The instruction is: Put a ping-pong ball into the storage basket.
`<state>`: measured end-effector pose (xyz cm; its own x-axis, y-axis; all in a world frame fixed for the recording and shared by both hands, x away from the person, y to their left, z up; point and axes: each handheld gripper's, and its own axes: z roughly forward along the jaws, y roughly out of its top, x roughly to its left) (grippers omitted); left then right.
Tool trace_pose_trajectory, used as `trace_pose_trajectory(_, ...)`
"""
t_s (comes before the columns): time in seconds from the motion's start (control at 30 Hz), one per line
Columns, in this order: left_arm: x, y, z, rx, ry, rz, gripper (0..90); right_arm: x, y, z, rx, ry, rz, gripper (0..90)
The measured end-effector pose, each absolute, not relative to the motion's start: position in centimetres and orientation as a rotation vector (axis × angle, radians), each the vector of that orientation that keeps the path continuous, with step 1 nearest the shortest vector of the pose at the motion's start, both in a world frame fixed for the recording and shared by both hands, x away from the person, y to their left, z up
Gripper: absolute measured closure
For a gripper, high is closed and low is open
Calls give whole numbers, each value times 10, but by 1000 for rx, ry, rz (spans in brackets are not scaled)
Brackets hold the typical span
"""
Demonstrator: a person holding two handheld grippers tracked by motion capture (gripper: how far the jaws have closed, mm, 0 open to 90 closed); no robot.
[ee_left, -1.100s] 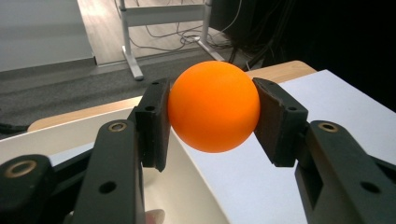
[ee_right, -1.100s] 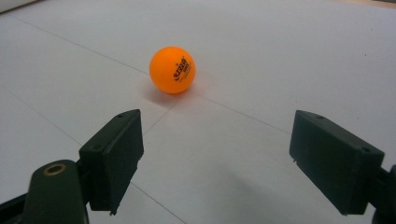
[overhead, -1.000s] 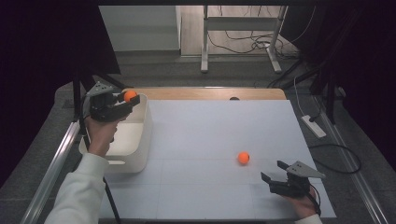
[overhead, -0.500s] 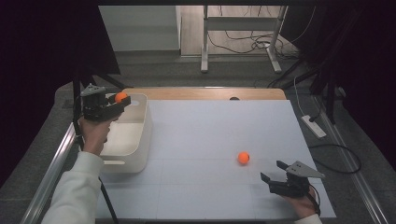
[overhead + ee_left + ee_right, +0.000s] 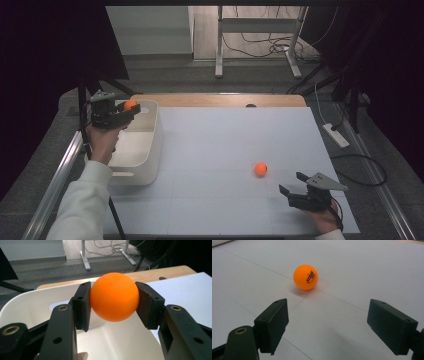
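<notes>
- The left tongs [image 5: 131, 109], in the upper left of the high view, pinched an orange ping-pong ball [image 5: 114, 297] between both pads, above the white bin [image 5: 150, 145].
- The right tongs [image 5: 292, 186], at the lower right, stood spread with nothing between them.
- A second orange ball [image 5: 260, 169] lay on the white bench [image 5: 225, 140], near the right tongs and up-left of them.

A white sheet covers the wooden tabletop [image 5: 220, 100]; beyond it lie grey floor [image 5: 200, 77], tangled cables [image 5: 260, 47], metal stand legs [image 5: 219, 45] and dark curtains [image 5: 45, 45] at both sides
</notes>
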<state>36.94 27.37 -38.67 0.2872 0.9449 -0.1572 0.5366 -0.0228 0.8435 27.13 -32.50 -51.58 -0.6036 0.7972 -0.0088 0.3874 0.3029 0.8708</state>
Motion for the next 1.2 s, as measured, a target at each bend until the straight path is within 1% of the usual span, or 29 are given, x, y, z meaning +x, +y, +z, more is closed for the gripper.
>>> trace_pose_trajectory(0.5, 388, 276, -398, 1749, 1444, 549, 501, 272, -325, -516, 1057, 2134, 1233, 175)
trace_pose_trajectory(0.97, 399, 273, -410, 1836, 1498, 555, 500, 272, -324, -517, 1056, 2136, 1231, 175)
trace_pose_trajectory(1.2, 401, 271, -414, 1859, 1508, 533, 499, 272, -324, -517, 1056, 2137, 1227, 175)
